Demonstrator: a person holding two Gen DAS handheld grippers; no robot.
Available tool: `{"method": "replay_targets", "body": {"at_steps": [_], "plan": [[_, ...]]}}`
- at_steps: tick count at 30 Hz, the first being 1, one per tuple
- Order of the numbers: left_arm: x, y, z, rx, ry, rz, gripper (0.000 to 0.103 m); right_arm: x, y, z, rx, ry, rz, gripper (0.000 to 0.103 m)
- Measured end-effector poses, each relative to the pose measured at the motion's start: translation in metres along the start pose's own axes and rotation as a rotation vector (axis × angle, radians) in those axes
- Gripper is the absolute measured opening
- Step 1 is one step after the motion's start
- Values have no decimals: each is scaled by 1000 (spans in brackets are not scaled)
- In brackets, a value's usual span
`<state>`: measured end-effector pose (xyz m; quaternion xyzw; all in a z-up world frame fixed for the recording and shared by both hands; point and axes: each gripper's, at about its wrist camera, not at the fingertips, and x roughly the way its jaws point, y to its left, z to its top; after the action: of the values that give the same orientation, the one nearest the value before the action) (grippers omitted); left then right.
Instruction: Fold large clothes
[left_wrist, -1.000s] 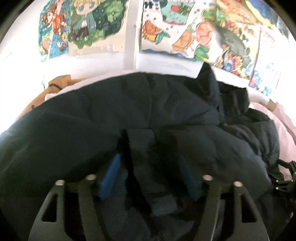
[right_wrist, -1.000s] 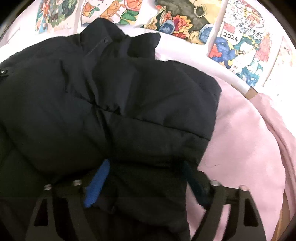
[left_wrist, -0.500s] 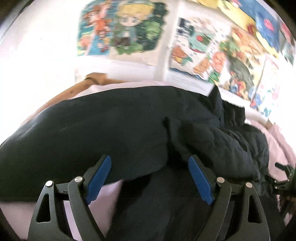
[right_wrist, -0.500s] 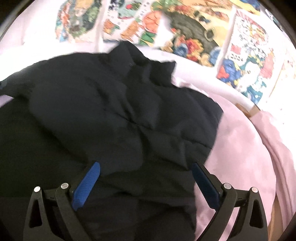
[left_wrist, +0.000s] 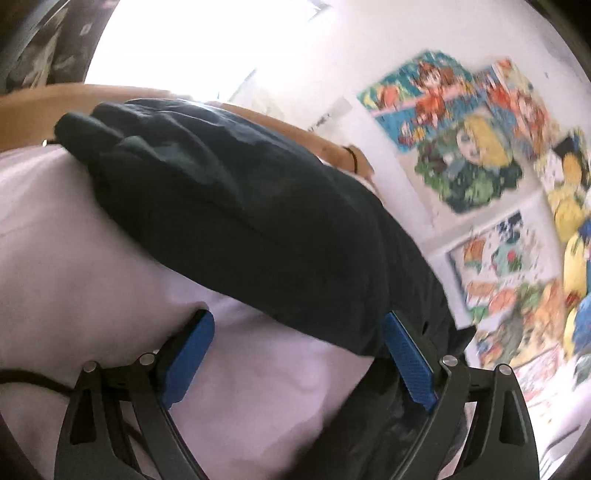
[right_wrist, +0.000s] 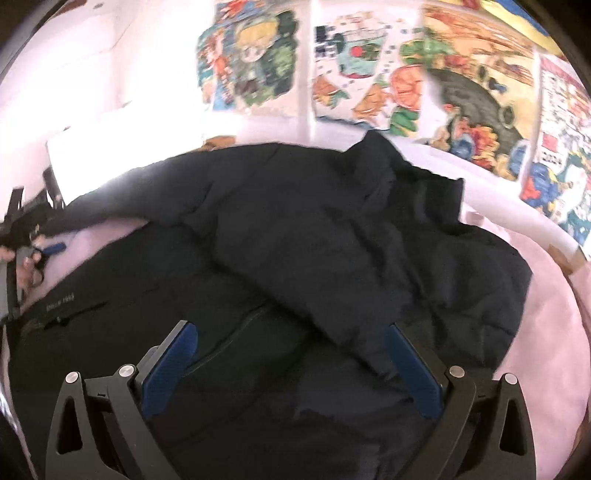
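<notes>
A dark navy puffer jacket (right_wrist: 332, 240) lies spread on the pink bed sheet (right_wrist: 546, 314), with one sleeve folded across its body. In the left wrist view its other sleeve (left_wrist: 240, 206) stretches over the sheet (left_wrist: 74, 258). My left gripper (left_wrist: 295, 321) hovers at that sleeve's near edge. Its jaws are opening, and only sheet and the sleeve's edge show between the blue pads. It also shows at the far left of the right wrist view as the left gripper (right_wrist: 44, 243), held by a hand (right_wrist: 26, 266). My right gripper (right_wrist: 288, 328) stands wide open above the jacket's body, gripping nothing.
A wooden bed frame (left_wrist: 37, 107) curves behind the sleeve. Colourful cartoon posters (right_wrist: 251, 62) cover the white wall beyond the bed. A white rail (right_wrist: 517, 210) borders the bed's far right side. Bare pink sheet lies to the right of the jacket.
Both grippers let go of the jacket fabric and opened wide. The left one rolled and swung out towards the sleeve. The right one lifted and drew back from the jacket.
</notes>
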<state>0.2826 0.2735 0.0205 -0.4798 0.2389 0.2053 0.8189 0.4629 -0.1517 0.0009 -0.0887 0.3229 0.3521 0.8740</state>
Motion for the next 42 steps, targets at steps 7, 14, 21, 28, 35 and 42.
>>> {"method": "replay_targets", "body": {"at_steps": [7, 14, 21, 28, 35, 42], "plan": [[-5, 15, 11, -119, -106, -22, 88, 19, 9, -17, -24, 69, 2, 103], [-21, 16, 21, -64, -230, -3, 20, 33, 4, -18, -1, 97, -9, 103], [-30, -18, 34, 61, -313, -38, 6, 67, 5, 32, -31, 53, -82, 103], [-51, -92, 46, 288, -347, -140, 5, 142, 35, 90, -10, 66, -50, 103], [-67, -164, 34, 507, -353, -246, 4, 198, 58, 93, -78, 108, -123, 103], [-72, -245, -10, 707, -309, -404, 4, 179, 32, 91, 26, 67, -22, 103]]}}
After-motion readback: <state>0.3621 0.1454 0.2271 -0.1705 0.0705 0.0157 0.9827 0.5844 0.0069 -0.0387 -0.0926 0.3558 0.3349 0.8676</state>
